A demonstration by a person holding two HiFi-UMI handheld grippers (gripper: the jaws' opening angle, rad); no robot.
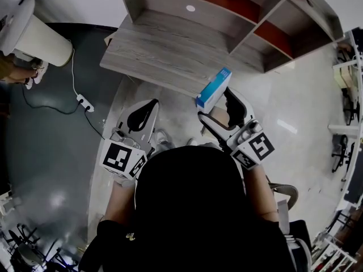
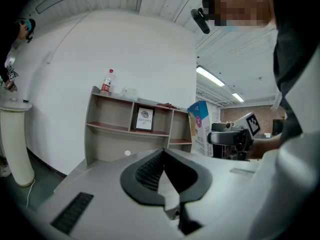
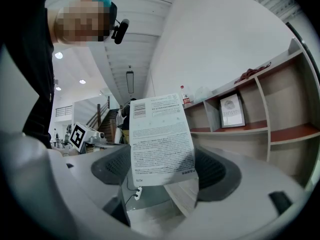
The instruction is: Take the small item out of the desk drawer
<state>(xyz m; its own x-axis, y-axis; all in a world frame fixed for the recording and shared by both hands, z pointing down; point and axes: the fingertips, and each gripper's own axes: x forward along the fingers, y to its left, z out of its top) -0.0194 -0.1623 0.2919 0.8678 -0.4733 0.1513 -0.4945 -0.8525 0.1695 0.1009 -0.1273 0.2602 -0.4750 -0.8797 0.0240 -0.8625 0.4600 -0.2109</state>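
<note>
A small blue and white box [image 1: 214, 89] is clamped between the jaws of my right gripper [image 1: 216, 104], held up in the air in front of the grey wooden desk [image 1: 164, 44]. In the right gripper view the box [image 3: 161, 139] shows its printed white face and fills the gap at my right gripper [image 3: 160, 170]. My left gripper [image 1: 146, 110] hovers to the left at about the same height, jaws together and holding nothing. The left gripper view shows my left gripper [image 2: 163, 156] with its pads meeting, and the box [image 2: 200, 126] off to the right. No drawer is visible.
A shelf unit [image 1: 244, 10] with red-brown boards stands on the back of the desk, holding a framed picture [image 2: 144, 119], with a bottle [image 2: 106, 81] on top. A white cylinder [image 1: 34, 35] stands on the dark floor at left, with a power strip [image 1: 85, 102] and cable.
</note>
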